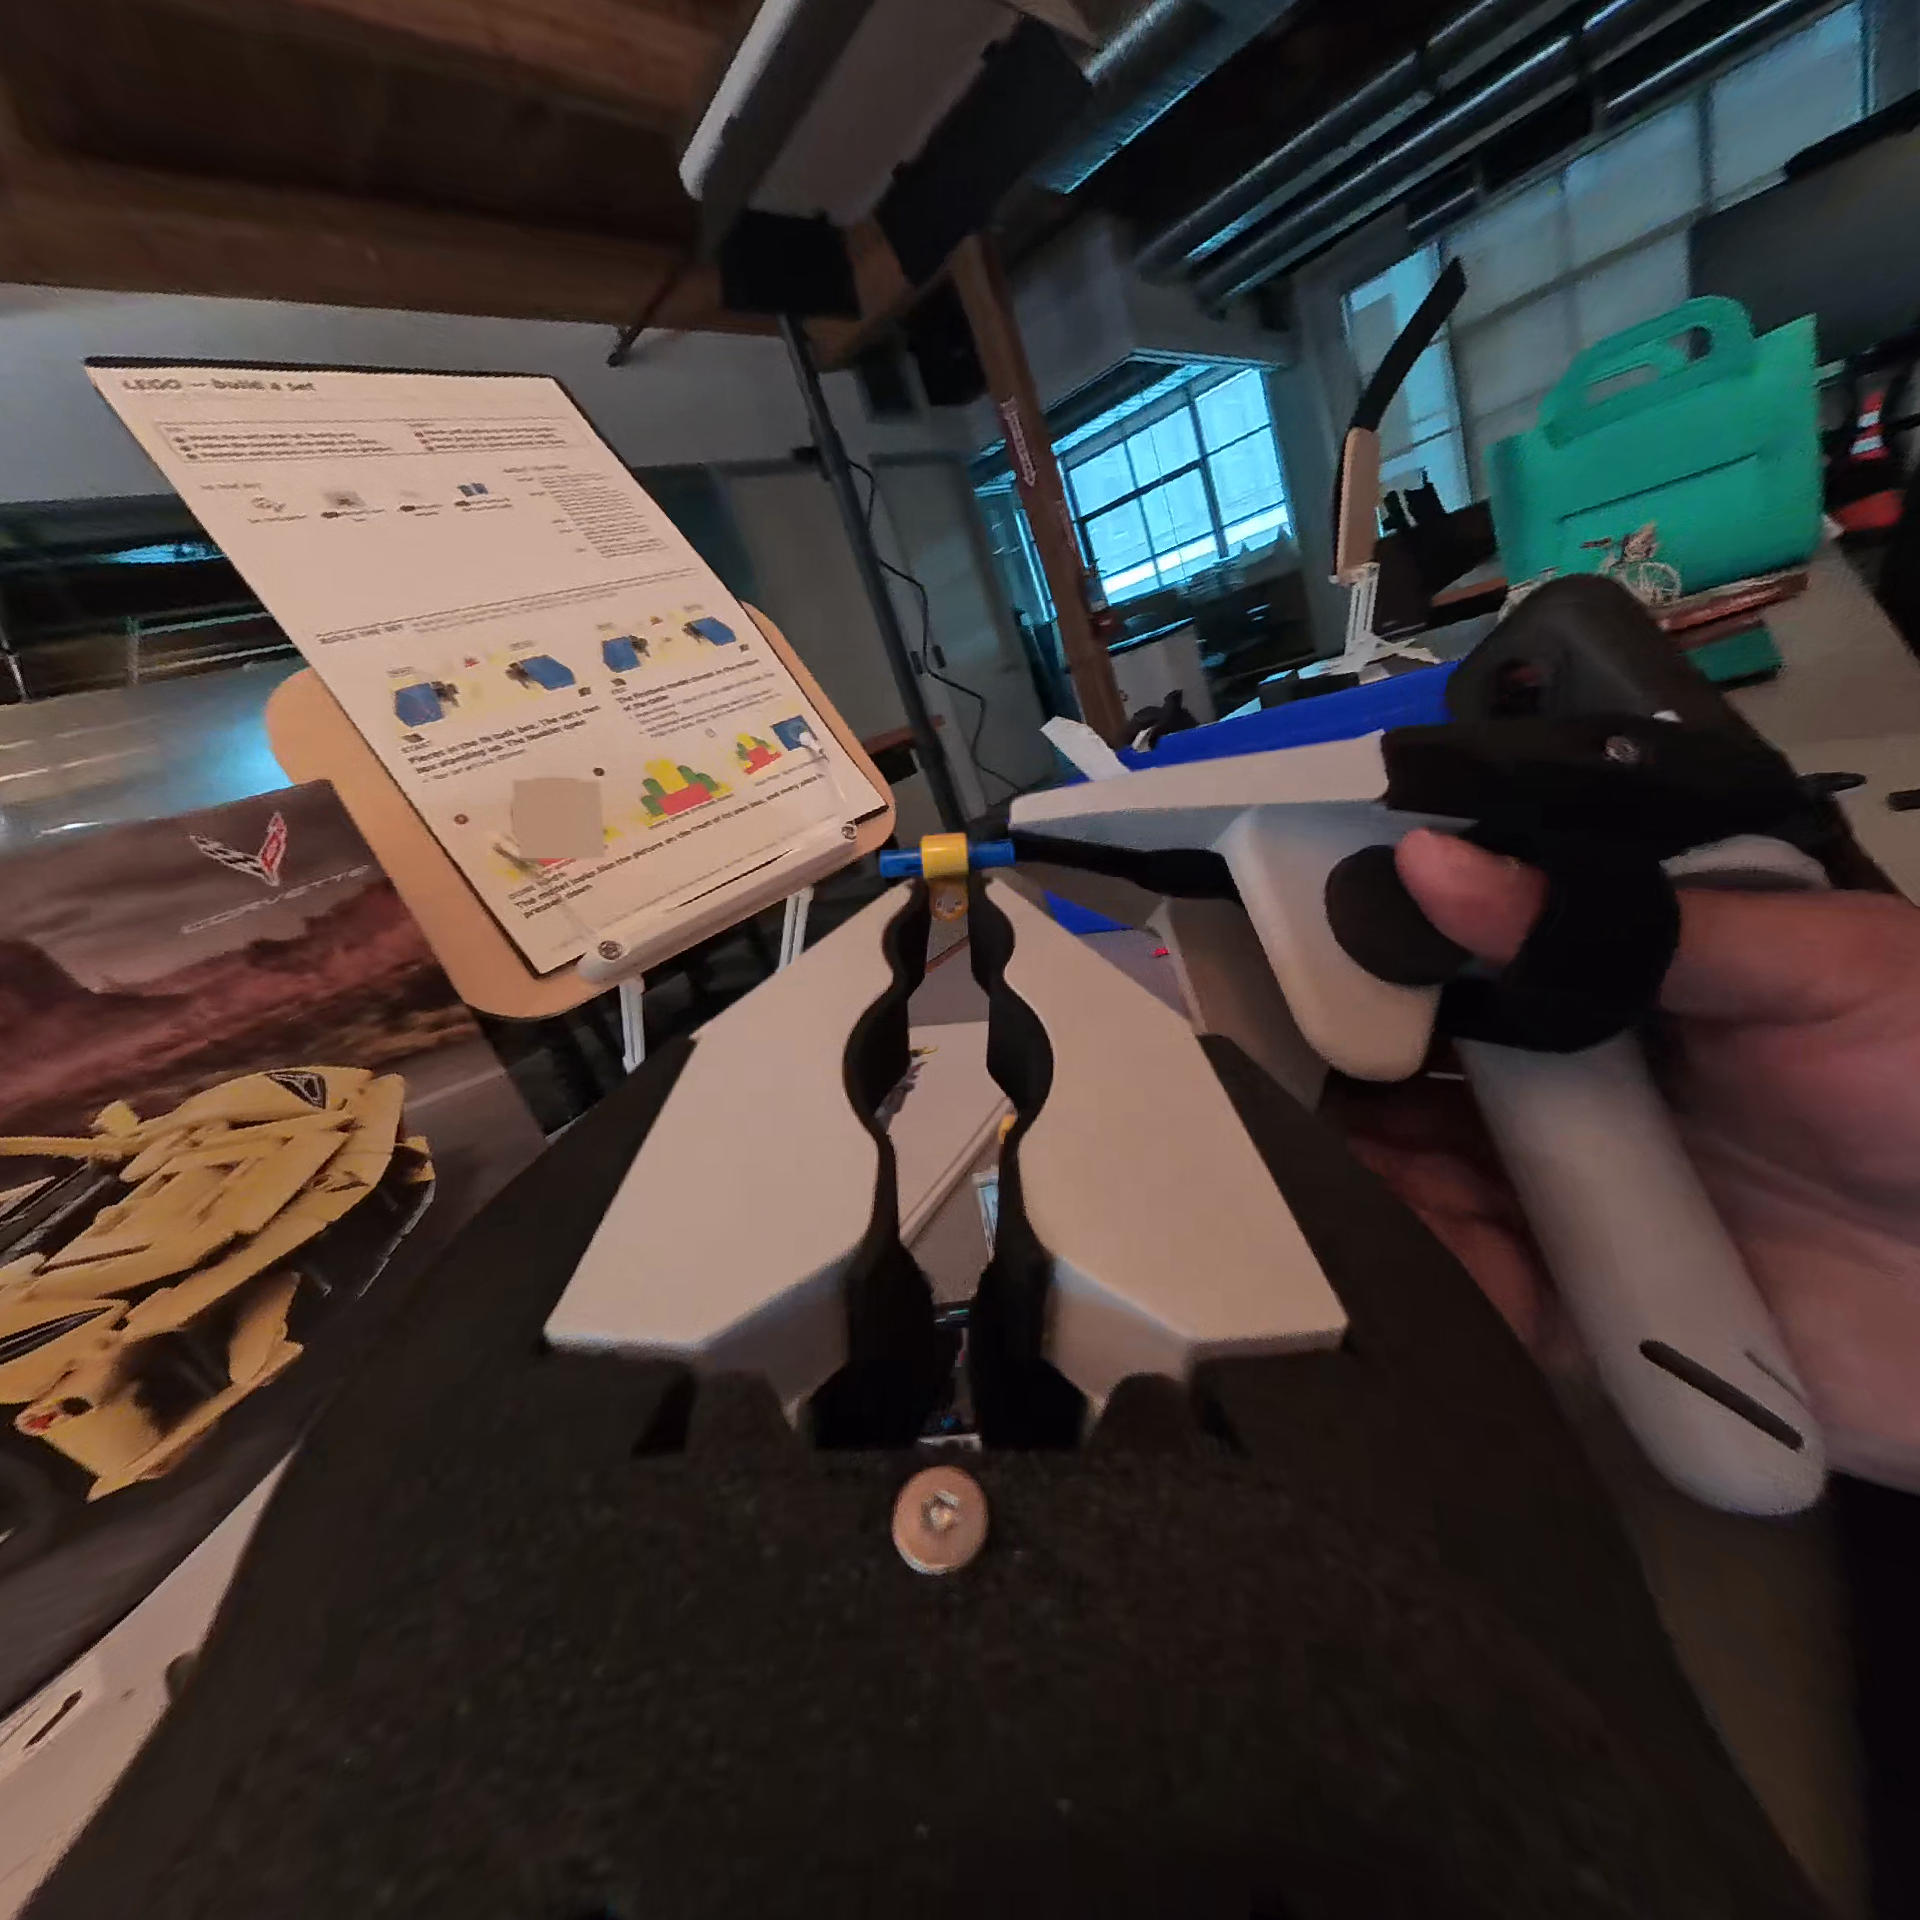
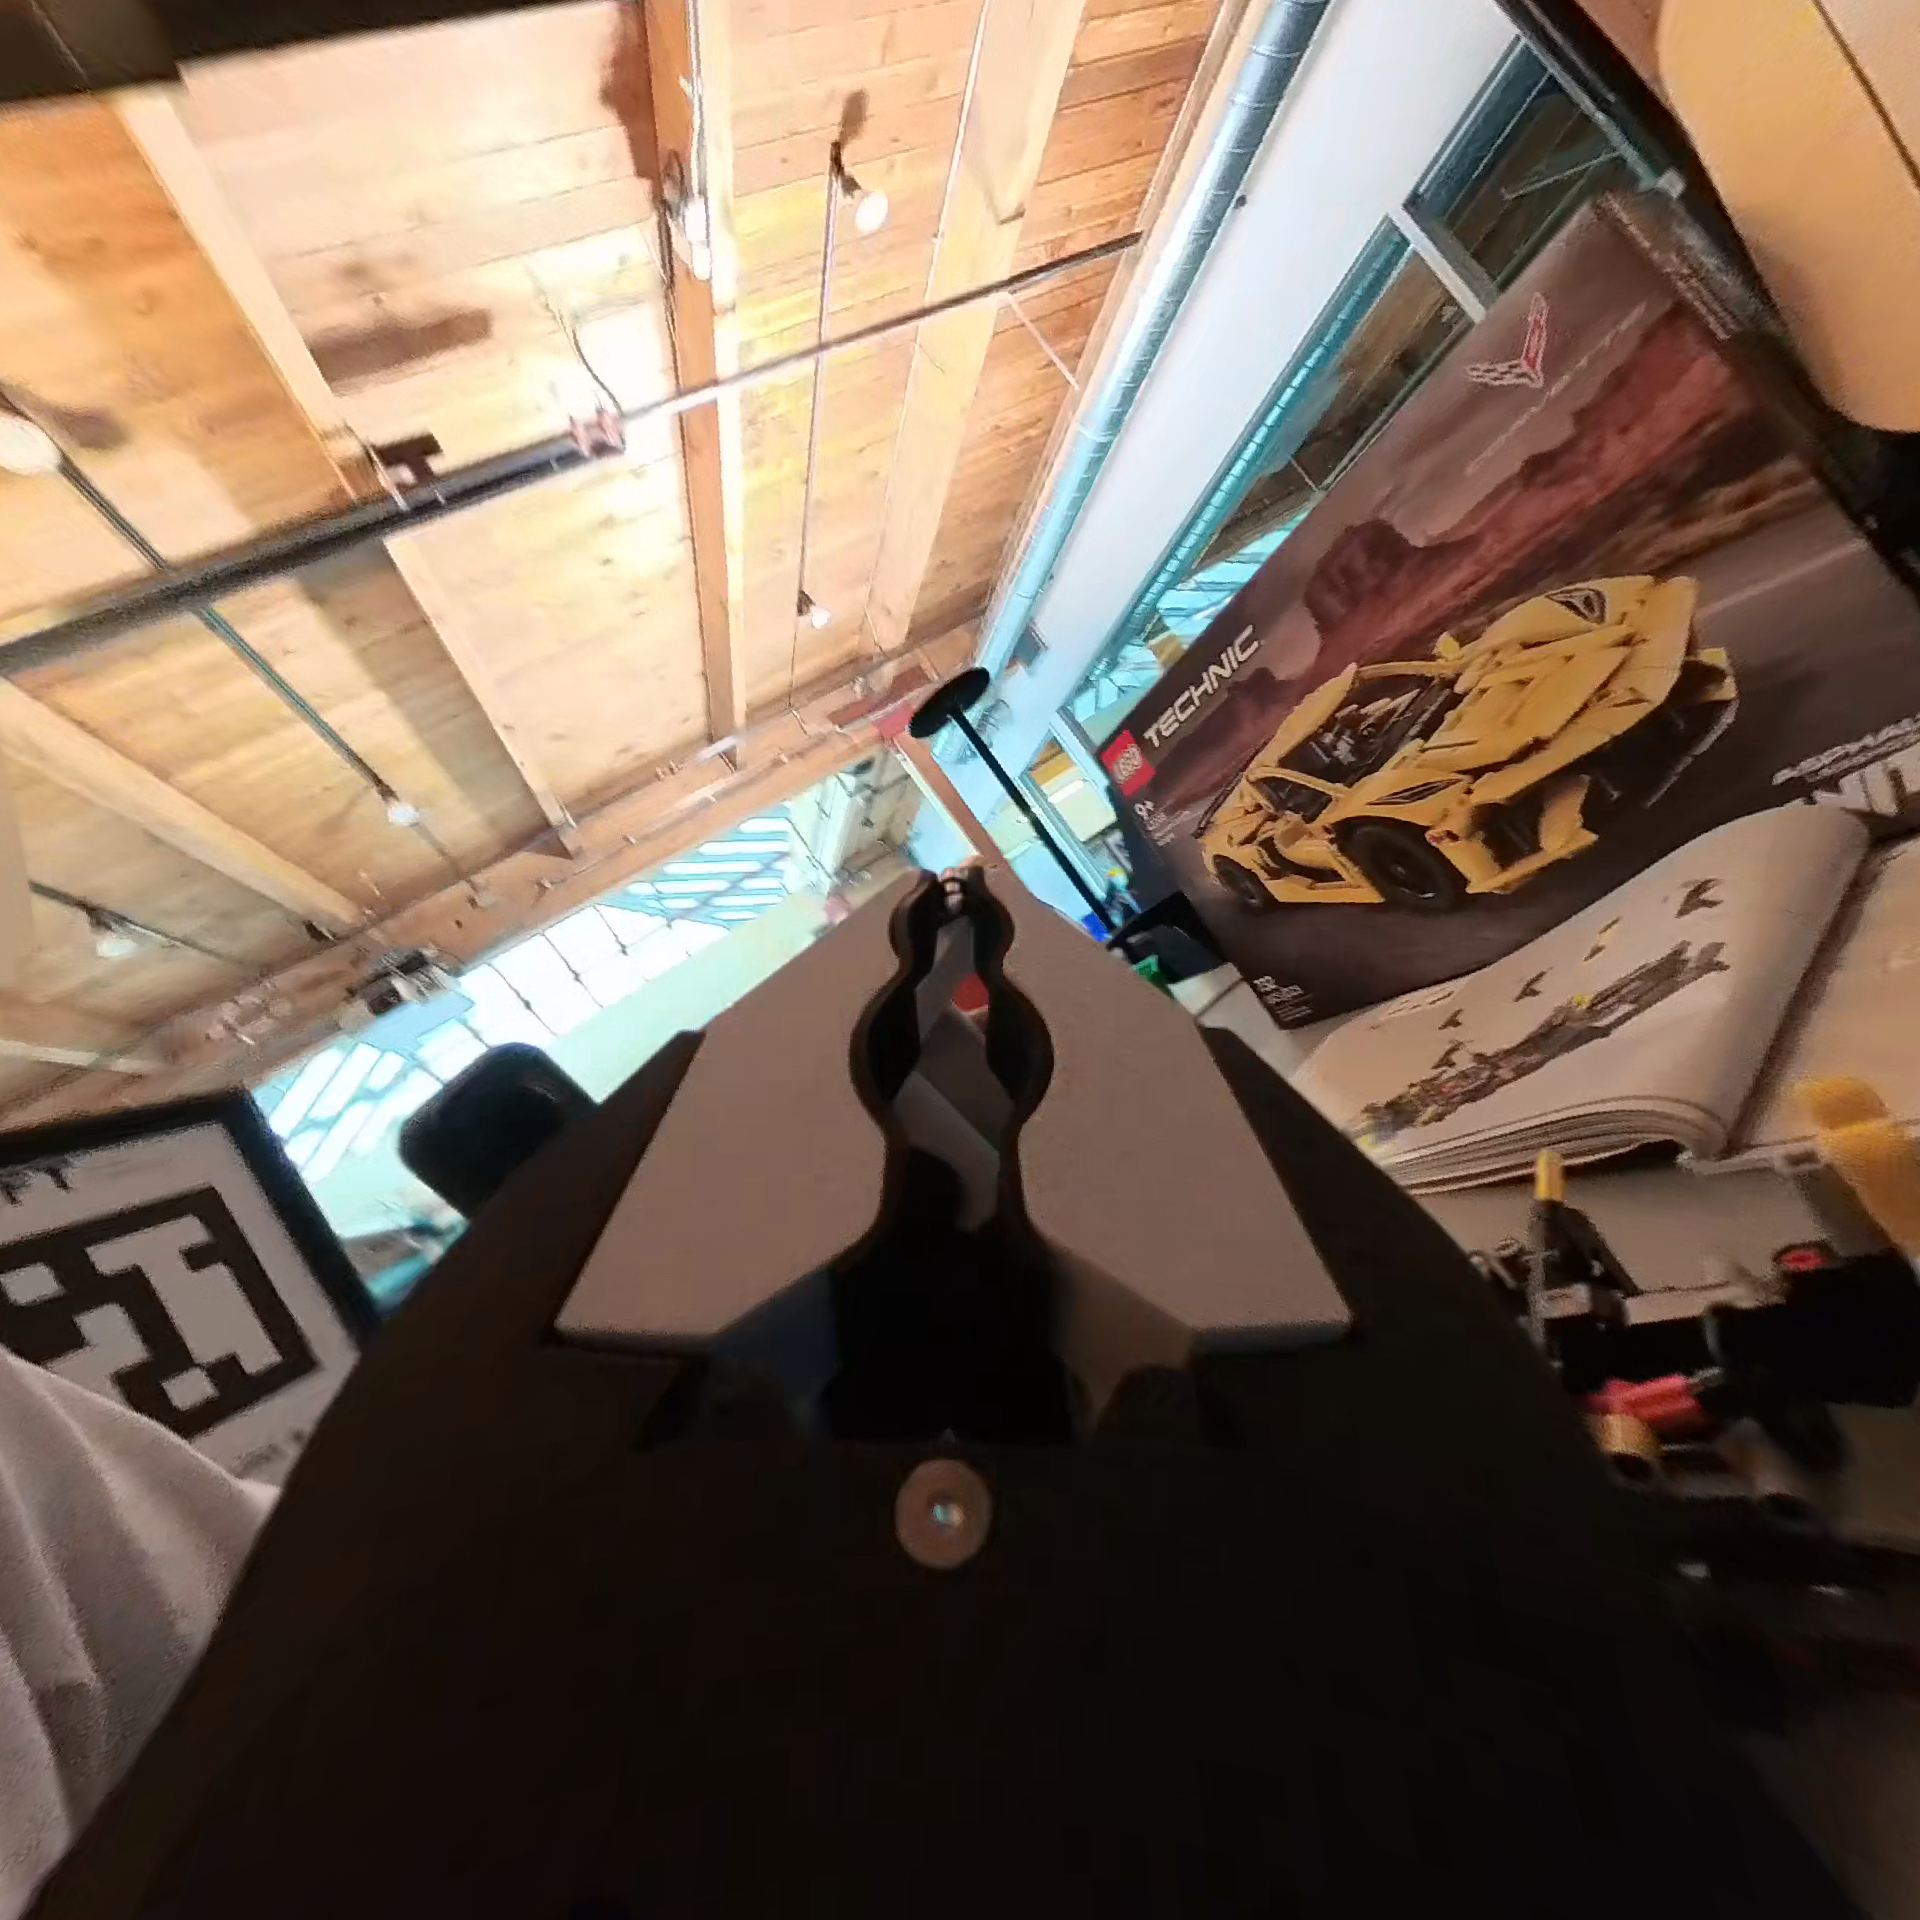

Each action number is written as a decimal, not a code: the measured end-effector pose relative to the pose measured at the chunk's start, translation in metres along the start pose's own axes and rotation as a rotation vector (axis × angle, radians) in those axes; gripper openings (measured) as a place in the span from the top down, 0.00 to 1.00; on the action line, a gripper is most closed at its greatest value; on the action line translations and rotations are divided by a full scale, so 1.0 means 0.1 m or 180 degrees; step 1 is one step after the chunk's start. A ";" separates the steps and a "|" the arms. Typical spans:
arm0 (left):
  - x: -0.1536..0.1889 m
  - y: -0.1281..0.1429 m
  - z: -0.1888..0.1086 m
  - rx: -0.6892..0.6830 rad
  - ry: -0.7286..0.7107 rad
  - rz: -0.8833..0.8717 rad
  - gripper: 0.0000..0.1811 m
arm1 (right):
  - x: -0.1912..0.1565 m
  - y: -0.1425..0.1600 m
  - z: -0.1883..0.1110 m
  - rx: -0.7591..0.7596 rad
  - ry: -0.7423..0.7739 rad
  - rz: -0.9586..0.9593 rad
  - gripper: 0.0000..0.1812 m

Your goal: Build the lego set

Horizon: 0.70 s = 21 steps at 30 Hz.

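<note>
Clearly, we had both tongs lifted off the worktop and brought tip to tip, so that two small pieces could be mated in the air. Our left tongs (image 1: 948, 902) were nearly closed, pinching the lower lug of a small yellow connector (image 1: 945, 860) at their very tips; that kept its hole clear and level. A blue pin (image 1: 902, 860) ran through that hole, sticking out on the far side. Our right tongs (image 1: 1003, 831) came in from the right, across the left pair, with their narrow tips closed on the near end of the pin. We judged this to be the push that seats the pin in the connector, one tool bracing and the other pressing.

From the right wrist view we saw those tips pressed together on something tiny, too small to name there. The set box (image 2: 1496, 665) stood upright behind an open instruction book (image 2: 1579, 1018), propped where we could consult it. A partly built dark assembly (image 2: 1683, 1340) lay on the worktop (image 2: 1475, 1216) to the right, where the joined pieces would probably go. An instruction sheet (image 1: 488, 644) leaned on its stand ahead of us.
</note>
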<state>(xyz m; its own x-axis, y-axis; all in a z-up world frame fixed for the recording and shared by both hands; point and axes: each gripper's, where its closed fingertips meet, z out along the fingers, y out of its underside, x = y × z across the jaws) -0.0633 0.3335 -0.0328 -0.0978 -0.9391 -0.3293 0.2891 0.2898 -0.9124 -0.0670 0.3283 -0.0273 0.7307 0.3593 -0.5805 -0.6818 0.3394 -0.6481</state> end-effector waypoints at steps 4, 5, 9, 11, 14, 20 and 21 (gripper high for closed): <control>0.01 0.03 0.01 -0.0056 -0.0033 0.0046 0.96 | -0.01 0.03 0.03 -0.0051 0.0066 -0.0204 0.98; 0.01 0.03 0.01 -0.0060 -0.0029 0.0058 0.95 | 0.01 0.03 0.02 -0.0039 0.0090 -0.0184 0.98; 0.02 0.01 0.01 -0.0055 -0.0048 0.0134 0.95 | 0.07 0.02 0.00 -0.0019 0.0108 -0.0017 0.98; 0.02 0.02 0.01 -0.0061 -0.0072 0.0232 0.95 | 0.08 0.02 0.00 -0.0021 0.0116 -0.0016 0.98; 0.02 0.04 0.01 -0.0109 -0.0110 0.0404 0.95 | 0.05 0.04 0.01 -0.0055 0.0060 0.0043 0.98; 0.03 0.06 -0.01 -0.0180 -0.0149 0.0680 0.96 | 0.07 0.06 0.00 -0.0096 0.0060 0.0098 0.98; 0.03 0.05 -0.01 -0.0180 -0.0163 0.0699 0.96 | 0.06 0.06 0.00 -0.0091 0.0032 0.0112 0.98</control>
<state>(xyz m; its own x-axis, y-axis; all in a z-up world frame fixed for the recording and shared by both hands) -0.0633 0.3322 -0.0387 0.0103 -0.8601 -0.5100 0.2440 0.4968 -0.8328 -0.0671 0.3322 -0.0347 0.7068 0.3618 -0.6080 -0.7058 0.3018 -0.6409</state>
